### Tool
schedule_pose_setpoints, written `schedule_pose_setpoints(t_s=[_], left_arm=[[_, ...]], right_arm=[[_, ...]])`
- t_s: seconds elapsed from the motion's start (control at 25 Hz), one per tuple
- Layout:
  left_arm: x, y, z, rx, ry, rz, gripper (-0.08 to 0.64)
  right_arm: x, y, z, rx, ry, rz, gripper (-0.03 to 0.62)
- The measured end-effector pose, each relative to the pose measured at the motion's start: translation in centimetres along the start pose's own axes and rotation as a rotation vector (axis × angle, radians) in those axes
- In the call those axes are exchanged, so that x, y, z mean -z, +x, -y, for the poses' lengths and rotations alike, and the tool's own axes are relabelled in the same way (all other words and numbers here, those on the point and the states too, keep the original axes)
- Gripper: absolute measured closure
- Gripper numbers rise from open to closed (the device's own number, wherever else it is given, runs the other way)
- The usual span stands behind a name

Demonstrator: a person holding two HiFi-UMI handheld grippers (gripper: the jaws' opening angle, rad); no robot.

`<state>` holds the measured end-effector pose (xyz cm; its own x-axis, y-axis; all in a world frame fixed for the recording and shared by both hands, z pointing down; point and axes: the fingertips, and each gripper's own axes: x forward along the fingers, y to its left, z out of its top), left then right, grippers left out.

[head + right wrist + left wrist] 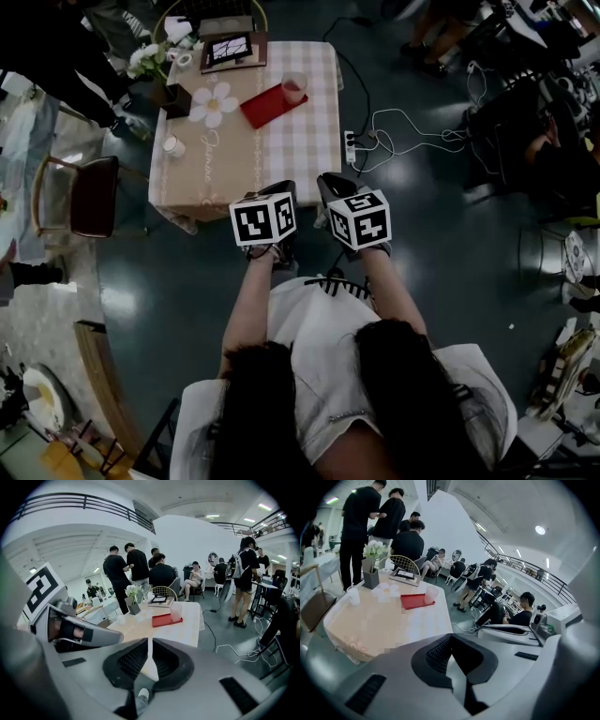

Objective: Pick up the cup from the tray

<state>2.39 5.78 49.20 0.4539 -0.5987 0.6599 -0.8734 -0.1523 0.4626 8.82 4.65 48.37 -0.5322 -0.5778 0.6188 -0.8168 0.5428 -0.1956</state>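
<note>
1. Person's torso (328,375) fills the near foreground, both arms stretched forward.
2. Table (234,159) with a checked cloth stands farther out, slightly left.
3. Left gripper (277,190): jaws closed, nothing between them.
4. Right gripper (330,184): jaws closed too, empty. Both grippers are side by side at the table's near end, well apart from the cup.
5. Red tray (267,105) lies on the table's far right part.
6. Cup (293,87) stands upright on the tray's far-right end, untouched.
</note>
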Motion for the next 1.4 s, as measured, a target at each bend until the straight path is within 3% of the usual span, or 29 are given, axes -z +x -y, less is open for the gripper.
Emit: schedule_pose_setpoints(t_s=[0.08,0.2,0.44,0.64,1.08,1.4], left_arm=[[-0.9,0.4,-0.6,0.006,0.003,-0.006,0.556],[-2.1,0.8,-1.7,0.012,0.013,-0.017,0.555],[-3.9,1.4,-4.3,0.030,0.019,-0.044,0.557],[-5.3,1.9,-6.3,0.048,0.034,-0.059,0.557],[-6.7,2.0,-8.2,0.087,0.049,-0.070,0.556],[-7.8,2.7,-8.8,0.083,0.035,-0.067,0.555]], right_arm=[[-0.8,0.9,0.0,0.006,0.005,0.001,0.567],[-1.8,2.3,-0.2,0.007,0.017,-0.003,0.490],[-3.6,4.9,-0.2,0.048,0.030,-0.005,0.467],[-4.8,6.8,-0.7,0.054,0.041,-0.008,0.388],[-6.9,8.1,-0.9,0.114,0.014,0.026,0.316],[-8.5,9.2,1.5,0.153,0.004,0.027,0.262]])
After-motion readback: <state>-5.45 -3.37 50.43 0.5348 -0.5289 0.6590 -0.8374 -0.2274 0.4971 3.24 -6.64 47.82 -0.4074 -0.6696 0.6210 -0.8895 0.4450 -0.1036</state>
